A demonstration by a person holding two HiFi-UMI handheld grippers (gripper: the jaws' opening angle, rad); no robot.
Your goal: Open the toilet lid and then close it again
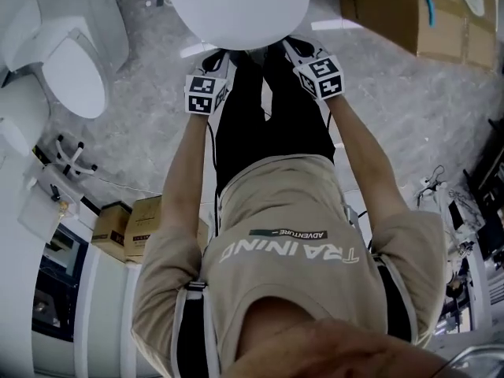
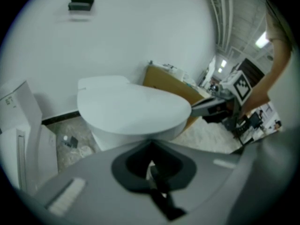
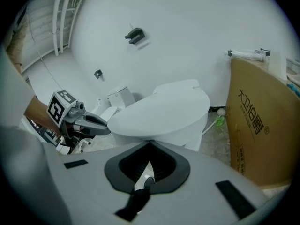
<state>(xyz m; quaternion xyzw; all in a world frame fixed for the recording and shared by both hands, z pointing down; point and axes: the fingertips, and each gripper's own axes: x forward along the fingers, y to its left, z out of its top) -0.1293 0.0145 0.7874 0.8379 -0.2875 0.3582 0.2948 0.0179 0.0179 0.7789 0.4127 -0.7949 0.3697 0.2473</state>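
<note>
The white toilet stands with its lid [image 1: 236,6] down; the same lid shows in the left gripper view [image 2: 133,107] and the right gripper view [image 3: 161,109]. My left gripper [image 1: 214,58] is held just before the lid's front left edge, not touching it. At the front right edge my right gripper [image 1: 296,48] is also apart from the lid. Both look shut, with nothing between the jaws. Each gripper sees the other: the right gripper [image 2: 194,109] and the left gripper [image 3: 107,125] both taper to closed points beside the lid.
A second toilet [image 1: 71,53] sits to the left. A big cardboard box [image 1: 417,10] [image 3: 260,125] stands to the right of the toilet, close by. Small boxes [image 1: 130,231] and white cabinets [image 2: 18,135] line the left side. A white wall is behind the toilet.
</note>
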